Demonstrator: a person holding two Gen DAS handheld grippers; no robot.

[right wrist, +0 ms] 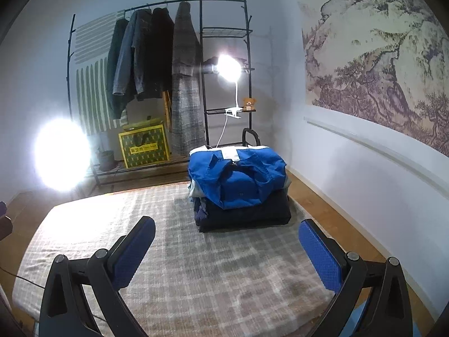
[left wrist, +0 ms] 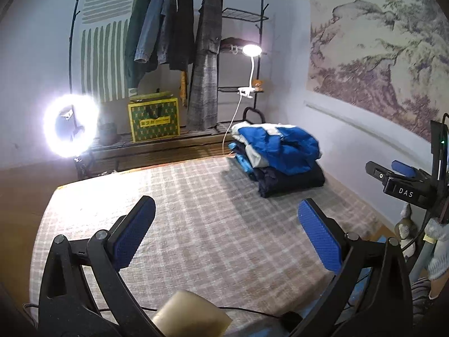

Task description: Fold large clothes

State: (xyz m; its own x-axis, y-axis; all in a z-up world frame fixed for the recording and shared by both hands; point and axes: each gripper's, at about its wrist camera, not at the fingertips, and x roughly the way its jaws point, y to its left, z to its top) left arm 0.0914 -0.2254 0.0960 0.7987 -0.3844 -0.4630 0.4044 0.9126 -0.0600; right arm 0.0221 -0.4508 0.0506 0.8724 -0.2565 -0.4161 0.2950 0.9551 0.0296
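A stack of folded clothes sits at the far right of the checked blanket (left wrist: 196,196) (right wrist: 182,252): a blue and white jacket (left wrist: 283,146) (right wrist: 238,174) on top, dark navy garments (left wrist: 291,181) (right wrist: 249,213) beneath. My left gripper (left wrist: 227,224) hovers open over bare blanket, well short and left of the stack, nothing between its blue pads. My right gripper (right wrist: 227,245) is open too, just in front of the stack, holding nothing. The right gripper's body (left wrist: 404,179) shows at the right edge of the left wrist view.
A black clothes rack (left wrist: 168,42) (right wrist: 157,70) with several hanging coats stands at the back. A yellow patterned bag (left wrist: 154,119) (right wrist: 144,146), a bright ring light (left wrist: 70,126) (right wrist: 61,154) and a clip lamp (left wrist: 251,50) (right wrist: 228,68) are near it. A wall with a landscape mural (right wrist: 378,64) runs along the right.
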